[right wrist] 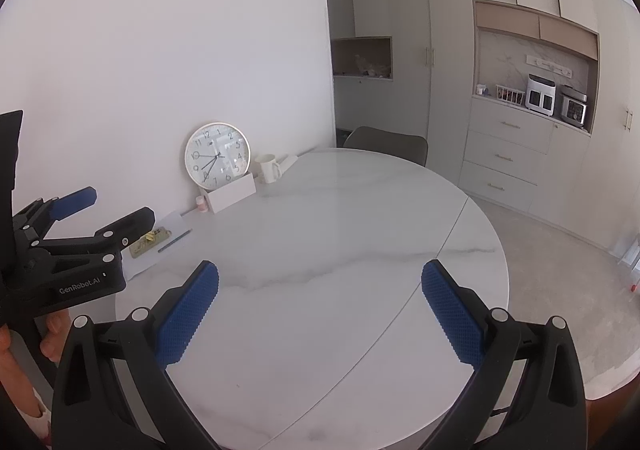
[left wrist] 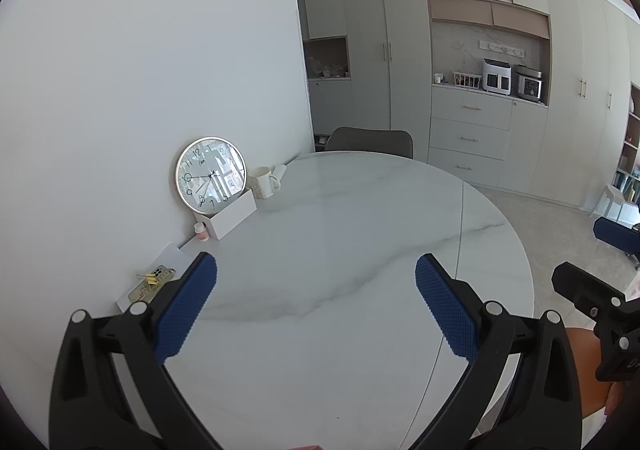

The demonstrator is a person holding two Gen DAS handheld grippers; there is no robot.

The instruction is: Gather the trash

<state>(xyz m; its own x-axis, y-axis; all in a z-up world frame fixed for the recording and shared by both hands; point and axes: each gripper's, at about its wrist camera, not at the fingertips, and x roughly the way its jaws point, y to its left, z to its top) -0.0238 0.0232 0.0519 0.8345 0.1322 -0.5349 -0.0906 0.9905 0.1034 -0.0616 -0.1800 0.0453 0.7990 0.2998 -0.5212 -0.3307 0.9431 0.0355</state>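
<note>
My left gripper is open and empty above the round white marble table. My right gripper is open and empty over the same table. In the right wrist view the left gripper shows at the left edge, open. In the left wrist view a part of the right gripper's body shows at the right edge. A small greenish card with a yellow clip lies on white paper by the wall; it also shows in the right wrist view. No clear trash item is in view.
Against the wall stand a round clock, a white box, a small pink-capped bottle and a white mug. A grey chair is behind the table. Cabinets with appliances line the far wall.
</note>
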